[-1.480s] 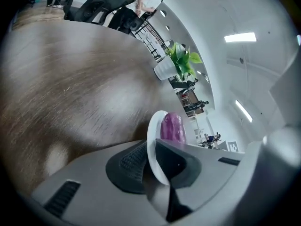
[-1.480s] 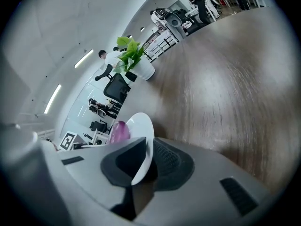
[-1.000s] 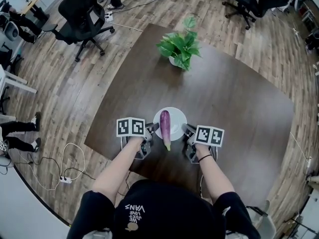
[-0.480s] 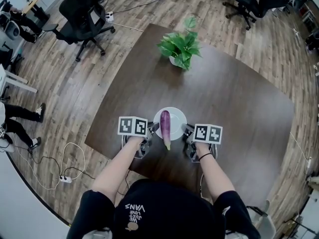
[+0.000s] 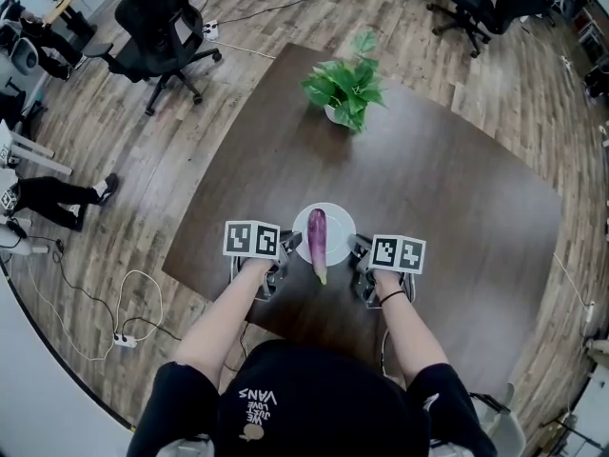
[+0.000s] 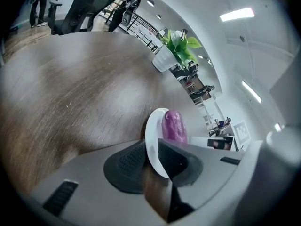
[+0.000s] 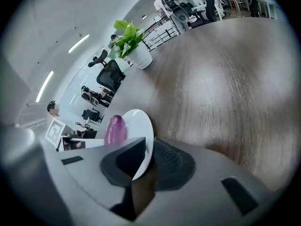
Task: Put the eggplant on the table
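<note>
While eggplant (image 5: pixel 317 246) lies lengthwise on the white plate (image 5: pixel 341 219), lower centre of head view, this looks like the early plate-handling stage. Next prob. needs the plate steadied on the table (image 5: pixel 457 188), then eggplant tipped or lifted off. Left gripper (image 5: pixel 283 251) & right gripper (image 5: pixel 359 253): jaws nearly together, each pinching an opposite plate rim.

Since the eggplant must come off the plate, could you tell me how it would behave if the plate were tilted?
Long, round and glossy, the eggplant would probably roll or slide readily. Its tip overhangs the plate's near rim, so it may drop off there. The left tool and right tool clamp only the rim.
</note>
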The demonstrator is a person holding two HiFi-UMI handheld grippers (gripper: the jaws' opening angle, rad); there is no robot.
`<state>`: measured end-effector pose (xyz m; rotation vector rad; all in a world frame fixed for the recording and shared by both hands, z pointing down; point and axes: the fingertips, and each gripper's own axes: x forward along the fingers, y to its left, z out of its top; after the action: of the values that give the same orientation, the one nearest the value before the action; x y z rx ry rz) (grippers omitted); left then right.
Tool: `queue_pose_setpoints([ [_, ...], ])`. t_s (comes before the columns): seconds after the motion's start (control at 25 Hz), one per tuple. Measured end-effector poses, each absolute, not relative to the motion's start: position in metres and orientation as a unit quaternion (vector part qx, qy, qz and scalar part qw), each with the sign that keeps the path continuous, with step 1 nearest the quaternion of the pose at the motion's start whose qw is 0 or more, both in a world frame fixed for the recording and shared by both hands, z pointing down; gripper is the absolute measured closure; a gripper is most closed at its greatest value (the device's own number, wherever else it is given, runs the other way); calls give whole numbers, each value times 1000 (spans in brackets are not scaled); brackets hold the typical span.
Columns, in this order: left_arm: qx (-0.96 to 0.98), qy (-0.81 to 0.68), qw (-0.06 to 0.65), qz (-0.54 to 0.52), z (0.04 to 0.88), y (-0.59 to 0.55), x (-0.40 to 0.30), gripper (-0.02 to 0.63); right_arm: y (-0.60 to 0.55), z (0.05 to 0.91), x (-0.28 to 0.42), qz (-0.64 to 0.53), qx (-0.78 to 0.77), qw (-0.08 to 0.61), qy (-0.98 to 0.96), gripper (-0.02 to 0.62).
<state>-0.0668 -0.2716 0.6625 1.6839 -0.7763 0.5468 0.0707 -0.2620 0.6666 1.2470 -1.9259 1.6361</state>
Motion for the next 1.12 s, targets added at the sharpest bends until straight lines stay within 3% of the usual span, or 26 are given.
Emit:
queue_pose_setpoints([
  [0.64, 739, -371, 524, 205, 644, -272, -90, 531, -259, 648, 76, 535, 458, 150, -694, 546],
  [1.12, 825, -407, 367, 140, 566, -282, -89, 571, -269, 574, 75, 413, 475, 115, -768, 549],
])
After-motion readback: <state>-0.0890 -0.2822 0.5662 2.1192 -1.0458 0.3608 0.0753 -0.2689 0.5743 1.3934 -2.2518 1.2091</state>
